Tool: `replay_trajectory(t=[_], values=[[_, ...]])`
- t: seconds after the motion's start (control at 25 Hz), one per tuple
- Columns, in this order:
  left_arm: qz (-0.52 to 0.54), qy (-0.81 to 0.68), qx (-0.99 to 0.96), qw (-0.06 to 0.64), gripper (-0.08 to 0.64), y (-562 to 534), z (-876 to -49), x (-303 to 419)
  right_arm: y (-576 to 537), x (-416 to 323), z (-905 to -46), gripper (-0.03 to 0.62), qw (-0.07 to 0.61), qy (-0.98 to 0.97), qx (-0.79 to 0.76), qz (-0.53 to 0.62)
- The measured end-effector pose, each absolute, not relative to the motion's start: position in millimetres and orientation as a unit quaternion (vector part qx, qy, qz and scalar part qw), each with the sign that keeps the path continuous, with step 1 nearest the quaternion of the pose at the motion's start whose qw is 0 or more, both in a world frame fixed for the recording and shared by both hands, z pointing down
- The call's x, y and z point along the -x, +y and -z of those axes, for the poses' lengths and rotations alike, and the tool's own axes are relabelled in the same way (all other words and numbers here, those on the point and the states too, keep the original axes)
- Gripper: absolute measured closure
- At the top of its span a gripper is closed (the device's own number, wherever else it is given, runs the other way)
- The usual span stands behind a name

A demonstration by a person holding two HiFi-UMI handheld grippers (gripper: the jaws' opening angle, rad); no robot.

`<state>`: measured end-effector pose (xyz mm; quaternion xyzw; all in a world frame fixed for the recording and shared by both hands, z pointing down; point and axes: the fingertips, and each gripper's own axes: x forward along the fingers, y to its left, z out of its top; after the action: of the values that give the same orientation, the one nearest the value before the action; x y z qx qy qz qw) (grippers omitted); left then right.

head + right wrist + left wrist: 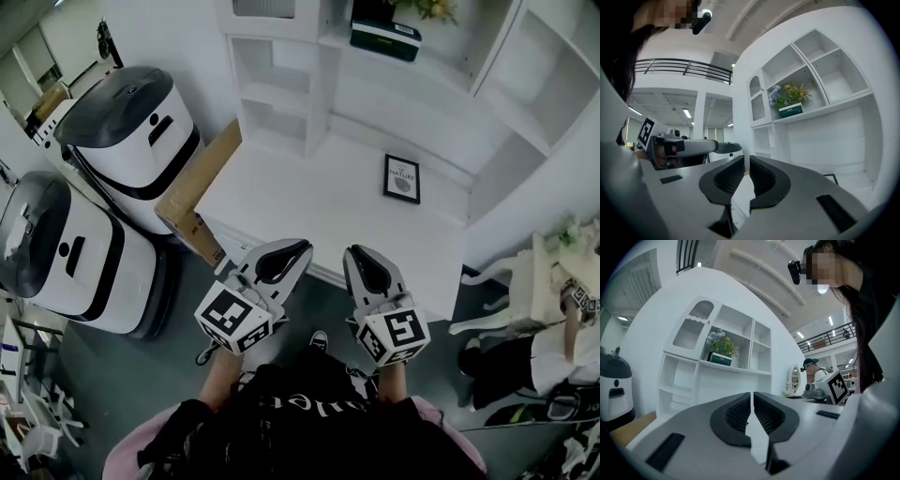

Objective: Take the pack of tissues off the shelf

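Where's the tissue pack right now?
The tissue pack sits on the white shelf, top centre of the head view, in front of the flowers.

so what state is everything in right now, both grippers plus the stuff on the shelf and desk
left gripper, fingers shut, empty
right gripper, fingers shut, empty
pack of tissues, on the shelf beside the flowers, untouched
picture frame, on the desk, clear of both grippers
cardboard box, tilted against the desk's side
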<state>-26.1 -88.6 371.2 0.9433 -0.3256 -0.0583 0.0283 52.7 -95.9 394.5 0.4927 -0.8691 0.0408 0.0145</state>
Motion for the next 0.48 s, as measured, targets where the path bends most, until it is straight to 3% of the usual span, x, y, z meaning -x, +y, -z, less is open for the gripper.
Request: replay_trajectory(t=[0.48], values=[[0.013,-0.349,-0.937,0.009,0.541,-163.1,-377.2,-34.8,-177.2,-111.3,-395.0,0.528,0.013,-0.882,-0.47,-0.035]])
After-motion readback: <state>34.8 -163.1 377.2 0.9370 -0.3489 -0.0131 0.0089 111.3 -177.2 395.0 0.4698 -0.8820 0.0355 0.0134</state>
